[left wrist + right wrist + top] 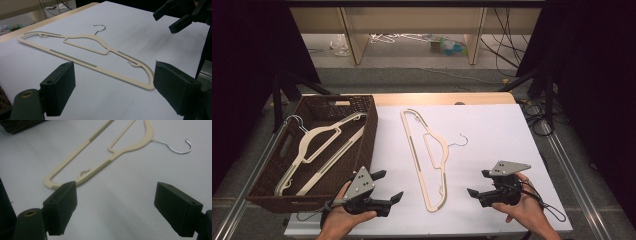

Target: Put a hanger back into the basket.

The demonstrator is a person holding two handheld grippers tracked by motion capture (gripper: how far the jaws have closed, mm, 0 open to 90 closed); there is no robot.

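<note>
Cream hanger (428, 159), wicker basket (357, 102) (high view)

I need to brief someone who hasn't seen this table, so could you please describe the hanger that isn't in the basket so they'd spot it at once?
Start from the white sheet covering the table, right of the brown wicker basket. The cream plastic hanger lies flat near the sheet's middle, metal hook pointing right, between the left tool and right tool. Unlike the other cream hanger, it sits on the bare sheet rather than inside the basket.
</note>
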